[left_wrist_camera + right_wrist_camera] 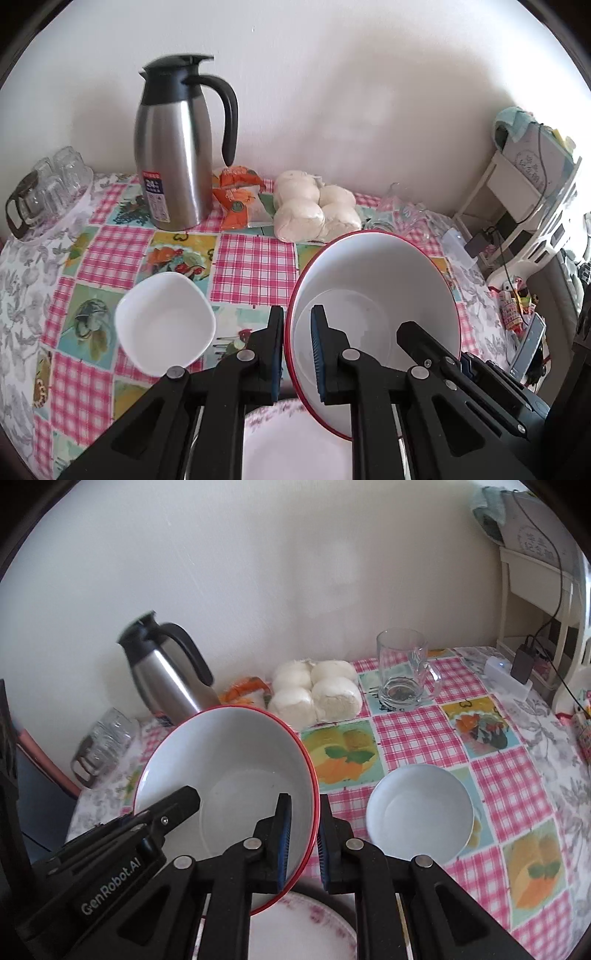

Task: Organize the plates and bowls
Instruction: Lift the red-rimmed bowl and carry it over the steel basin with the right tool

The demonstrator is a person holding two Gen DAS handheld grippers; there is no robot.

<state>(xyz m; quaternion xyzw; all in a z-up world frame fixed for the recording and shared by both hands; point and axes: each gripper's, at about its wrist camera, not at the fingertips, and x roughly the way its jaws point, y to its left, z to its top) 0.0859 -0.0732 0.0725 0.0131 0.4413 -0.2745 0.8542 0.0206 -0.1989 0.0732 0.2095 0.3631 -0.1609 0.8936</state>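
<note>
A large white bowl with a red rim is held tilted above a white floral plate. My left gripper is shut on the bowl's left rim. My right gripper is shut on its right rim; the bowl and the plate show in the right wrist view too. A small white square bowl sits on the checked tablecloth to the left. A small round white bowl sits to the right.
A steel thermos jug, a bag of white buns and orange packets stand along the back wall. A glass mug is at the back right. A tray of glasses is at the far left.
</note>
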